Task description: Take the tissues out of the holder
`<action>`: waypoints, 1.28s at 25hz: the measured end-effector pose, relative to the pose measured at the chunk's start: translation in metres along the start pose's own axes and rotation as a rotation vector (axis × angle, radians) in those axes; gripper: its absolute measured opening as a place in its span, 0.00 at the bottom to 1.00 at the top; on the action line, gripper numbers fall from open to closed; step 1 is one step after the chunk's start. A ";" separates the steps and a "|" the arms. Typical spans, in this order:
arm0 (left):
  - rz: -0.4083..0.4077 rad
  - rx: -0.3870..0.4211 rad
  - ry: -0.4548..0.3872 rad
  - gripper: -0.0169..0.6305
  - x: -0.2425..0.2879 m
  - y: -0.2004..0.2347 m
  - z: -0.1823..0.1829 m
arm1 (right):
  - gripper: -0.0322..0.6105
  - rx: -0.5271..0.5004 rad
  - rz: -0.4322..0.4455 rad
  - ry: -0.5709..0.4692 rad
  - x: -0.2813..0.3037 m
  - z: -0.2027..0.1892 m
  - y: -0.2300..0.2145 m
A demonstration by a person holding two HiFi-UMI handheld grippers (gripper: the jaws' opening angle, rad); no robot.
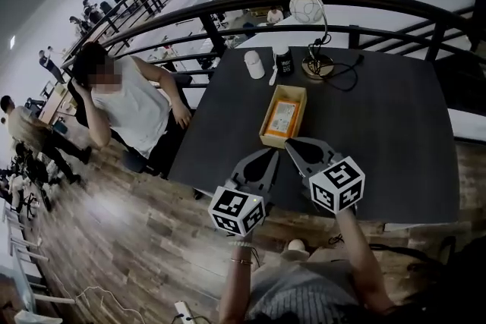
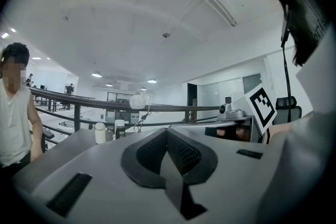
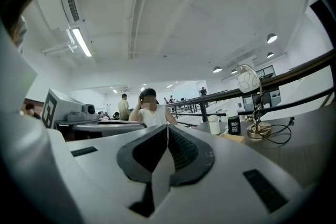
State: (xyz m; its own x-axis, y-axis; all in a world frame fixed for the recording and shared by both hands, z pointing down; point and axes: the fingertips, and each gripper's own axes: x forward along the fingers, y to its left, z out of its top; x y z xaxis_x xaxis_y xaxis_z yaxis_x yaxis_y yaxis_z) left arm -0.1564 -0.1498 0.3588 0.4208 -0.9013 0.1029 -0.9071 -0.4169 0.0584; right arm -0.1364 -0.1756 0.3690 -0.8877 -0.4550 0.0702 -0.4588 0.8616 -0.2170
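A brown wood floor (image 1: 114, 231) lies under a big dark table (image 1: 380, 117). A person in a white top (image 1: 133, 106) sits at the table's left side, with one hand up by the head. The left gripper (image 1: 273, 153) and the right gripper (image 1: 288, 143) are held side by side over the near edge of the table. Both point at the tissue holder. Each one has its two jaws pressed together with nothing between them. The tissue holder (image 1: 301, 116) is an open wood box. It lies flat on the table, just past the gripper tips. An orange and white tissue pack (image 1: 282, 117) lies inside it. Behind it stands a round white lamp (image 1: 310, 11) on a gold foot. Near the lamp are a white bottle (image 1: 254, 64) and a dark bottle (image 1: 284, 61) with a white cap.
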 end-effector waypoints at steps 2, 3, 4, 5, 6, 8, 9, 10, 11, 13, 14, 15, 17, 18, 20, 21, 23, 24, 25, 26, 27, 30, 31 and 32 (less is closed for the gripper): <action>-0.014 -0.003 0.002 0.04 -0.001 0.006 -0.002 | 0.07 -0.005 -0.012 0.004 0.003 -0.003 0.003; -0.022 -0.004 0.002 0.04 -0.002 0.007 -0.001 | 0.07 -0.010 -0.018 0.008 0.004 -0.002 0.004; -0.032 -0.005 0.004 0.04 -0.002 0.007 0.000 | 0.07 -0.015 -0.026 0.012 0.003 -0.001 0.005; -0.043 -0.007 0.008 0.04 -0.002 0.006 0.001 | 0.07 -0.016 -0.037 0.019 0.002 -0.001 0.004; -0.052 -0.012 0.012 0.04 -0.002 0.005 0.001 | 0.07 -0.013 -0.048 0.026 0.001 -0.001 0.003; -0.056 -0.026 0.017 0.04 -0.003 0.007 0.000 | 0.07 -0.008 -0.064 0.042 0.000 -0.001 0.000; -0.055 -0.032 0.017 0.04 -0.002 0.009 -0.001 | 0.07 -0.009 -0.067 0.050 0.001 -0.001 -0.003; -0.052 -0.036 0.017 0.04 0.000 0.011 -0.001 | 0.07 -0.015 -0.066 0.060 0.002 0.000 -0.005; -0.049 -0.038 0.020 0.04 0.003 0.014 -0.001 | 0.07 -0.021 -0.063 0.071 0.004 0.000 -0.009; -0.042 -0.039 0.031 0.04 0.009 0.020 -0.001 | 0.07 -0.030 -0.049 0.099 0.009 0.000 -0.016; -0.038 -0.041 0.037 0.04 0.012 0.023 -0.002 | 0.07 -0.032 -0.038 0.116 0.012 -0.001 -0.019; -0.033 -0.045 0.042 0.04 0.014 0.026 -0.002 | 0.07 -0.031 -0.027 0.135 0.016 -0.002 -0.023; -0.022 -0.059 0.047 0.04 0.018 0.033 -0.002 | 0.07 -0.024 0.001 0.179 0.024 -0.006 -0.030; -0.015 -0.066 0.051 0.04 0.020 0.037 -0.003 | 0.07 -0.021 0.015 0.201 0.028 -0.009 -0.033; -0.004 -0.077 0.061 0.04 0.024 0.045 -0.004 | 0.07 -0.024 0.038 0.241 0.037 -0.013 -0.039; 0.001 -0.082 0.067 0.04 0.027 0.049 -0.006 | 0.07 -0.028 0.046 0.261 0.041 -0.016 -0.043; 0.009 -0.089 0.079 0.04 0.034 0.057 -0.010 | 0.08 -0.035 0.062 0.302 0.050 -0.022 -0.050; 0.013 -0.091 0.086 0.04 0.038 0.061 -0.012 | 0.08 -0.039 0.072 0.324 0.055 -0.025 -0.054; 0.015 -0.094 0.093 0.04 0.041 0.065 -0.015 | 0.10 -0.043 0.083 0.345 0.059 -0.028 -0.057; 0.017 -0.097 0.100 0.04 0.046 0.069 -0.017 | 0.14 -0.045 0.093 0.365 0.064 -0.031 -0.060; 0.018 -0.103 0.107 0.04 0.050 0.073 -0.020 | 0.18 -0.044 0.103 0.384 0.068 -0.034 -0.063; 0.016 -0.118 0.124 0.04 0.061 0.083 -0.028 | 0.22 -0.058 0.121 0.441 0.078 -0.043 -0.074; 0.016 -0.119 0.129 0.04 0.064 0.087 -0.031 | 0.23 -0.072 0.127 0.464 0.082 -0.047 -0.078; 0.017 -0.120 0.134 0.04 0.068 0.091 -0.033 | 0.24 -0.089 0.133 0.491 0.087 -0.051 -0.083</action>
State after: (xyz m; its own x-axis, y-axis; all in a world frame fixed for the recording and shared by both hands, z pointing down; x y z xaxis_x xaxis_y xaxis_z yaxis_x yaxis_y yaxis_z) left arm -0.2104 -0.2453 0.4040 0.4101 -0.8809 0.2361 -0.9099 -0.3773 0.1727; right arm -0.1774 -0.2746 0.4431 -0.8423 -0.1992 0.5009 -0.3229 0.9305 -0.1728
